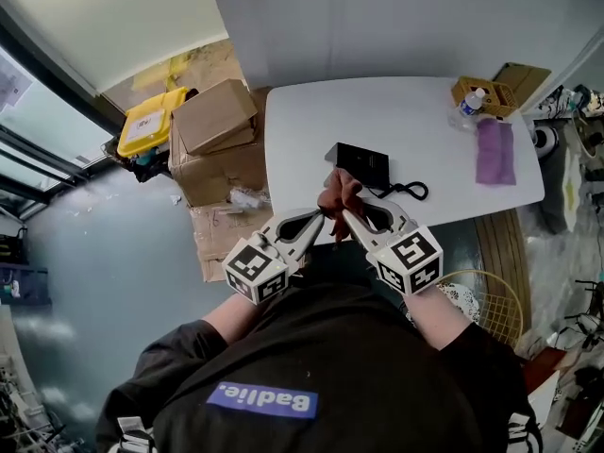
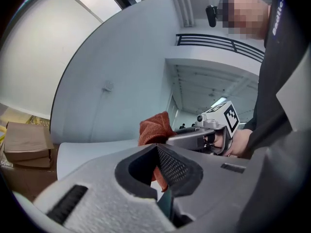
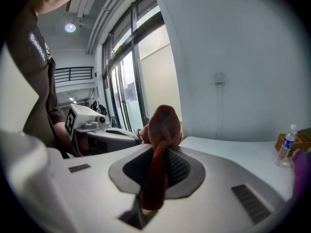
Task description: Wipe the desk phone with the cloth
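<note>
Head view, from the left: the left gripper (image 1: 319,219) is pinched shut on one end of the rust-red woven cloth (image 1: 338,194), which bunches between both tools above the near edge of the white table (image 1: 425,121). The right gripper (image 1: 346,215) clamps the other end, with cloth running through its jaws. Just beyond lies the black rectangular desk phone (image 1: 361,164). It is probably best to spread the cloth into a flat pad first, then press evenly, keeping clear of the black looped cord (image 1: 406,192).
</note>
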`<state>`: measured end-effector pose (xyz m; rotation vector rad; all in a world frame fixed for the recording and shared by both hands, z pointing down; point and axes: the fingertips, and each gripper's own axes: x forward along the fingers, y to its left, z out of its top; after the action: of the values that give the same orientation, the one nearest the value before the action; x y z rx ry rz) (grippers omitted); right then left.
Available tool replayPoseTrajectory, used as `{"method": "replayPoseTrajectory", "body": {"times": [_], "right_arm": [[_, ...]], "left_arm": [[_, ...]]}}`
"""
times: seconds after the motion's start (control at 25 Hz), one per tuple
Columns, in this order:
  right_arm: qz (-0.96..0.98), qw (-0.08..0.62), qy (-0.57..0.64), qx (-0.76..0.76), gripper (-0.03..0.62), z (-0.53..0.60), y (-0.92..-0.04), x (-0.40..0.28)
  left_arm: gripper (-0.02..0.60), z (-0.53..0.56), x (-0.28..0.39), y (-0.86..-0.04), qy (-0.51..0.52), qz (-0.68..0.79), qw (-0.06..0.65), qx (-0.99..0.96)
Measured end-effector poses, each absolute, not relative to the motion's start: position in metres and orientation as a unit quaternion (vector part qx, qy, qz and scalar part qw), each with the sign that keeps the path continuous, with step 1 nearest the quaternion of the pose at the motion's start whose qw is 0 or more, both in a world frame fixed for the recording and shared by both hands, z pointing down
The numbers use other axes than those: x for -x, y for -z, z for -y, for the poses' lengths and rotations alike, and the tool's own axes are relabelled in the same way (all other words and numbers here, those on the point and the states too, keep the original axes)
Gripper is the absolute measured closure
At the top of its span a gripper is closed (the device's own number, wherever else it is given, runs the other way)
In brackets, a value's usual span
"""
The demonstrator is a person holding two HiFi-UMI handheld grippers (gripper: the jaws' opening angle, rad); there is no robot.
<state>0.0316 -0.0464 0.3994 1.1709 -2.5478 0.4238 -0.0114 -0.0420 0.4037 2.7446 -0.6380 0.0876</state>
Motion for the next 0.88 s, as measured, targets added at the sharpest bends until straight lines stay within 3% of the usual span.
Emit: {"method": "replayPoseTrajectory", "body": {"times": [0.32, 0.88], "right_arm": [[0.888, 0.11, -0.154, -0.419, 0.525, 0.028, -0.391, -0.082], [0.892, 0.116, -0.154, -0.408, 0.525, 0.014, -0.397, -0.08]], "left_arm": [[0.575, 0.028, -0.043, -0.393, -0.036, 0.211, 0.141, -0.966], [0.575, 0.013, -0.045, -0.399, -0.039, 0.213, 0.13, -0.968]]}}
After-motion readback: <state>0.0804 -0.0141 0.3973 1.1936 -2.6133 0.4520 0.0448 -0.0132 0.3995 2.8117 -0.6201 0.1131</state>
